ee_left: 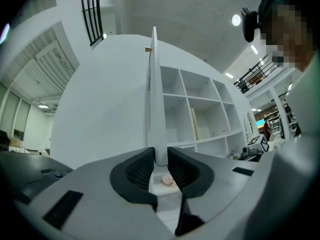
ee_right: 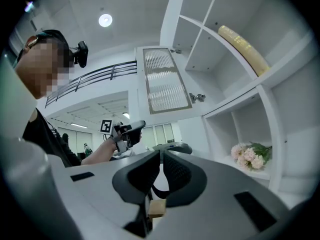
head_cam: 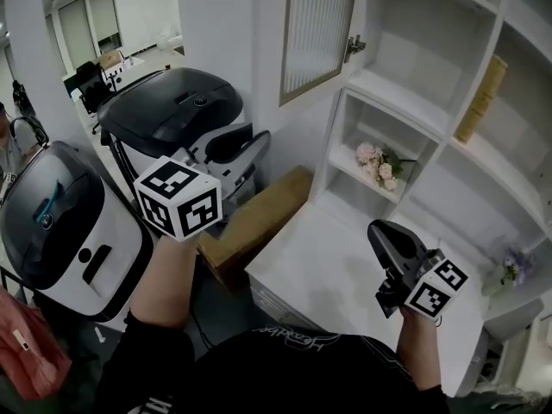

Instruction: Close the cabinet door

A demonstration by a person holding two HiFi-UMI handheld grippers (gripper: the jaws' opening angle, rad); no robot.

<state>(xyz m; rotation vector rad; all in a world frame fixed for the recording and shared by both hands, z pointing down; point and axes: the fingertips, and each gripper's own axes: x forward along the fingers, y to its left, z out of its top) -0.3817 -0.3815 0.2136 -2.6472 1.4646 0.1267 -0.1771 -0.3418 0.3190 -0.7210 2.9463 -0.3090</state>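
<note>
The cabinet door (head_cam: 317,28), a white frame with ribbed glass, stands swung out from the white shelf unit (head_cam: 431,102). In the left gripper view I see the door (ee_left: 154,94) edge-on, with its lower end between the pads. My left gripper (ee_left: 160,160) is shut on that edge. From above, the left gripper (head_cam: 257,149) reaches up under the door's free corner. The right gripper view shows the door (ee_right: 165,81) face-on, with the left gripper (ee_right: 141,125) at its lower left corner. My right gripper (head_cam: 379,231) hangs shut over the white counter (head_cam: 336,266), holding nothing.
Pink flowers (head_cam: 378,164) lie in the lower cubby. A yellow roll (head_cam: 481,97) leans in a shelf to the right. A cardboard box (head_cam: 259,218) lies on the floor by the counter. Two black-topped white machines (head_cam: 172,106) (head_cam: 60,231) stand at the left. The door's hinge (head_cam: 354,47) sits on its shelf side.
</note>
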